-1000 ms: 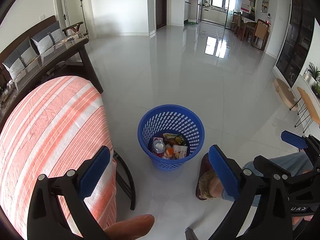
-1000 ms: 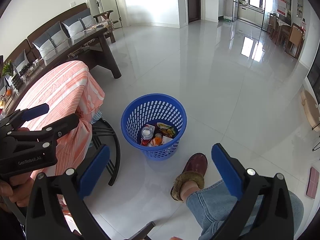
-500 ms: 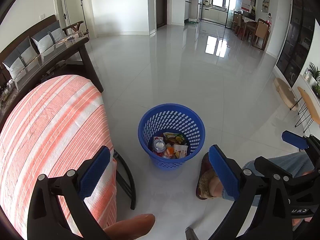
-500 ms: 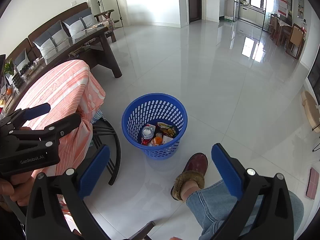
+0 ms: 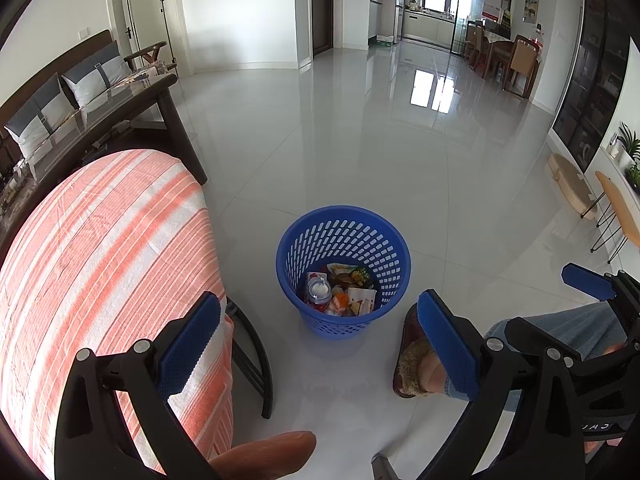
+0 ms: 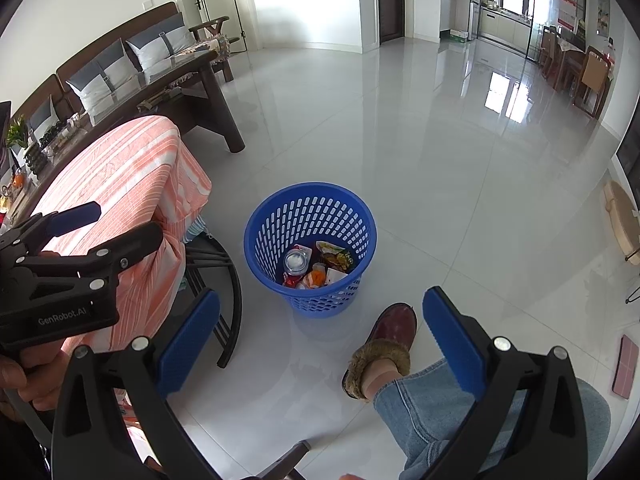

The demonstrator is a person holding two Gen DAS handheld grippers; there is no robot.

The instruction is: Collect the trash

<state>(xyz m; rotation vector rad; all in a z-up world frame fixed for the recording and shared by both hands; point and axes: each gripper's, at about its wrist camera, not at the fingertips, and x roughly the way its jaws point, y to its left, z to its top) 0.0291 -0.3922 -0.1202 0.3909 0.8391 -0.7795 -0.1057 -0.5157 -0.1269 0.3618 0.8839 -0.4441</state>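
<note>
Near the striped worktop (image 5: 100, 260), both tools, left (image 5: 318, 344) and right (image 6: 320, 340), hang released and empty above the trash-filled basket (image 5: 344, 216).

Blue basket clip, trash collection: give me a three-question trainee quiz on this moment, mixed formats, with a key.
1. True or false: the blue basket already holds trash, including a bottle and wrappers.
2. Multiple choice: the left gripper and right gripper are A) both open and empty, B) both shut on wrappers, C) left open, right shut on the bottle.
3. Fill in: seen from the right wrist, the basket stands on the floor between the striped cloth and the person's ______.

Key: 1 true; 2 A; 3 slippered foot.
</note>
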